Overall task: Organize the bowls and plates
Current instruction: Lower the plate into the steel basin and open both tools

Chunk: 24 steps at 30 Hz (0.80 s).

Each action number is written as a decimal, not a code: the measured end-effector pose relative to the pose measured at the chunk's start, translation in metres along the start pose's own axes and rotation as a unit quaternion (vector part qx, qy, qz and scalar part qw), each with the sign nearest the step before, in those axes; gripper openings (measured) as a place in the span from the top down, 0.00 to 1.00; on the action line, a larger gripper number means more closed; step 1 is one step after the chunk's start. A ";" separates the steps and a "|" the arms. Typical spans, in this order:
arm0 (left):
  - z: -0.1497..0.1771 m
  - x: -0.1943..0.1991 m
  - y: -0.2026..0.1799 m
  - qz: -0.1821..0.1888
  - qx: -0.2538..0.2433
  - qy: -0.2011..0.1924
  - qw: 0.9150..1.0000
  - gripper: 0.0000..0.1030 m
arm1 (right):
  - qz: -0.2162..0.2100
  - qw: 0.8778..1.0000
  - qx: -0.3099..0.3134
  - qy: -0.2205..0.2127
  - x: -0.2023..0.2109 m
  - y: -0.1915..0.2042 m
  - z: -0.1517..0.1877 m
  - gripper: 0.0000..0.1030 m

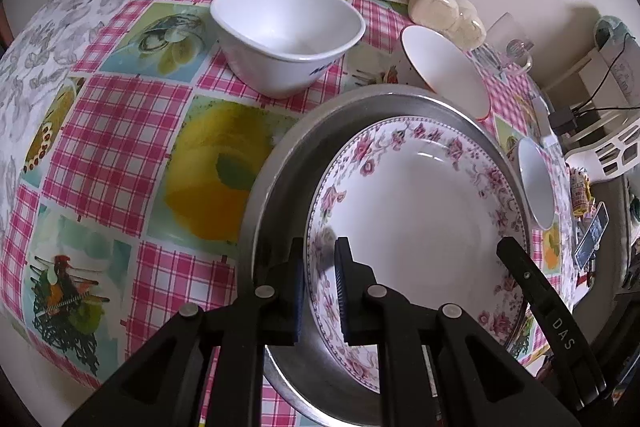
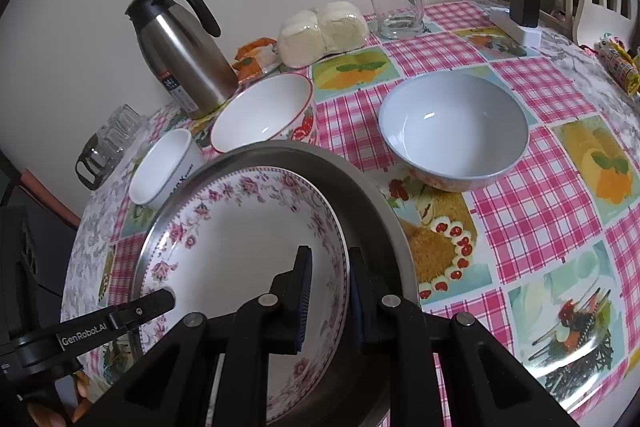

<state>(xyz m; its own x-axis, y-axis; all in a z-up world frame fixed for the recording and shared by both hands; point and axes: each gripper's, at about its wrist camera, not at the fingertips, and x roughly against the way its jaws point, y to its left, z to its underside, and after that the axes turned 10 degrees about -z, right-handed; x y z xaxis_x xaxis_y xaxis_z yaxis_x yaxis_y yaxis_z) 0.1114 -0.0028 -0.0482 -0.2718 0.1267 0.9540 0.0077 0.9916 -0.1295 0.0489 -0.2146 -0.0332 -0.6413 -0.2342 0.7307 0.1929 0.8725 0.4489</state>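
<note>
Both claws grip the white plate with a pink flower border (image 1: 416, 211), each on its own side. The left claw (image 1: 320, 291) is clamped on the near-left rim, one finger inside and one outside. The right claw (image 2: 328, 299) is clamped on the opposite rim in the same way. The plate sits inside the round steel tray (image 1: 280, 163), which stands on the counter with the pink checked cloth (image 1: 132, 131).

I think the step is to settle the plate in the tray, or to lift it out. To do it well, both claws should move together and keep the plate level, because the rim is thin and glossy and could slip. The tray wall is close to the outer fingers, so the grip should release straight outward.

The plate is empty. The white squarish bowl (image 1: 286, 35), the white bowl with a red rim (image 2: 262, 113) and the pale blue round bowl (image 2: 454, 131) are also empty, all standing apart on the counter.
</note>
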 end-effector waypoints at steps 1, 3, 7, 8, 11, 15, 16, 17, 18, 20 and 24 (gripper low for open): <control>0.000 -0.001 0.000 -0.001 0.000 0.002 1.000 0.88 | 0.001 1.000 -0.001 0.003 -0.001 -0.001 0.000 0.81; 0.001 -0.003 0.000 -0.003 0.002 0.006 1.000 0.88 | 0.003 1.000 -0.002 0.009 -0.004 -0.002 0.001 0.81; 0.002 -0.003 0.001 -0.002 0.010 0.011 1.000 0.87 | 0.008 1.000 0.008 0.014 -0.005 0.000 0.002 0.81; 0.003 -0.003 0.002 -0.002 0.010 0.012 1.000 0.87 | 0.009 1.000 0.010 0.015 -0.005 0.000 0.002 0.81; 0.005 -0.001 0.002 -0.007 0.010 0.016 1.000 0.87 | 0.012 1.000 0.013 0.017 -0.006 0.002 0.002 0.81; 0.006 0.002 0.005 -0.011 0.016 0.021 1.000 0.87 | 0.013 1.000 0.019 0.020 -0.006 0.003 0.003 0.81; 0.006 0.002 0.005 -0.011 0.017 0.022 1.000 0.87 | 0.014 0.999 0.020 0.021 -0.007 0.004 0.003 0.80; 0.007 0.003 0.006 -0.011 0.019 0.023 1.000 0.87 | 0.014 0.999 0.022 0.023 -0.007 0.004 0.003 0.80; 0.007 0.004 0.007 -0.013 0.020 0.024 0.999 0.87 | 0.014 0.999 0.023 0.024 -0.008 0.005 0.003 0.80; 0.007 0.005 0.008 -0.015 0.022 0.026 0.999 0.87 | 0.013 0.999 0.025 0.026 -0.009 0.006 0.004 0.80; 0.009 0.008 0.011 -0.020 0.025 0.029 0.999 0.87 | 0.015 0.999 0.031 0.031 -0.010 0.009 0.006 0.80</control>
<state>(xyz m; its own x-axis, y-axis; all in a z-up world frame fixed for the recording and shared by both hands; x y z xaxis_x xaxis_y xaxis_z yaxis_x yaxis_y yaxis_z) 0.1008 0.0090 -0.0446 -0.2145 0.0898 0.9726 -0.0497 0.9935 -0.1027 0.0523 -0.2024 -0.0395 -0.5885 -0.2313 0.7747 0.1639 0.9042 0.3944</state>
